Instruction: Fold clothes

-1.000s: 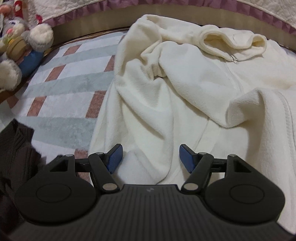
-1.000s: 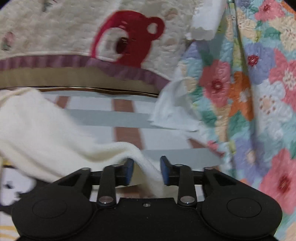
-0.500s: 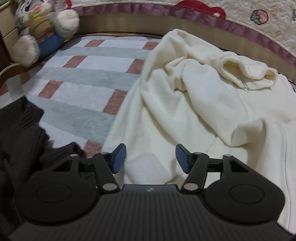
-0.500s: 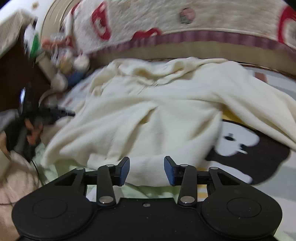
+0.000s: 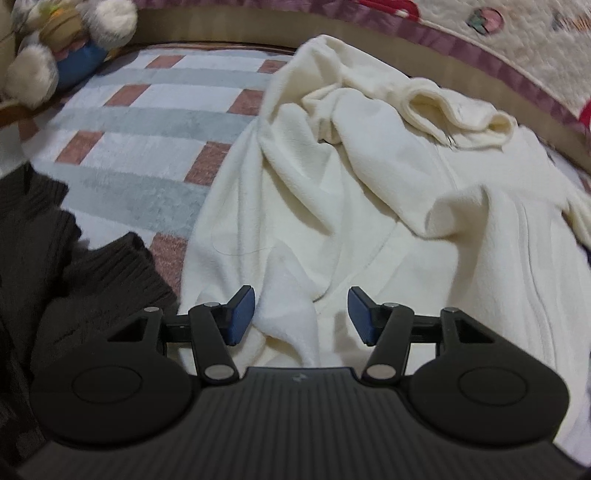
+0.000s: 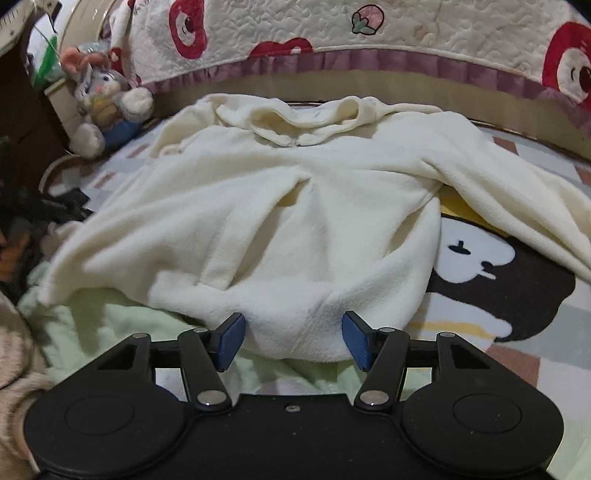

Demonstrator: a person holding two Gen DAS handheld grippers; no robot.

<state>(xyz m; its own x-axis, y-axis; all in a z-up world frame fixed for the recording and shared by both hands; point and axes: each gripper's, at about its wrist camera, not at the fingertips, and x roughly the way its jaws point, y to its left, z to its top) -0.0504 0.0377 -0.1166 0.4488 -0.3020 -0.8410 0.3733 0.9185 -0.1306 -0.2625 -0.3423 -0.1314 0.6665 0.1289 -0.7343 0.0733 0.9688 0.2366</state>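
A cream fleece jacket lies rumpled on the bed, collar and zipper toward the headboard. My left gripper stands open over the jacket's near left edge, with a fold of fleece rising between its blue pads but not pinched. In the right wrist view my right gripper is open at the jacket's bottom hem, which bulges between the pads. One sleeve trails off to the right over the patterned blanket.
A dark brown knit garment lies at the left of the left gripper. A plush toy sits at the bed's far left corner. The quilted headboard cover bounds the far side. Pale green cloth lies under the hem.
The right gripper let go of the fleece, swung round from the floral quilt side and opened wide at the jacket's hem. The left view shifted slightly right; its jaws narrowed a little.
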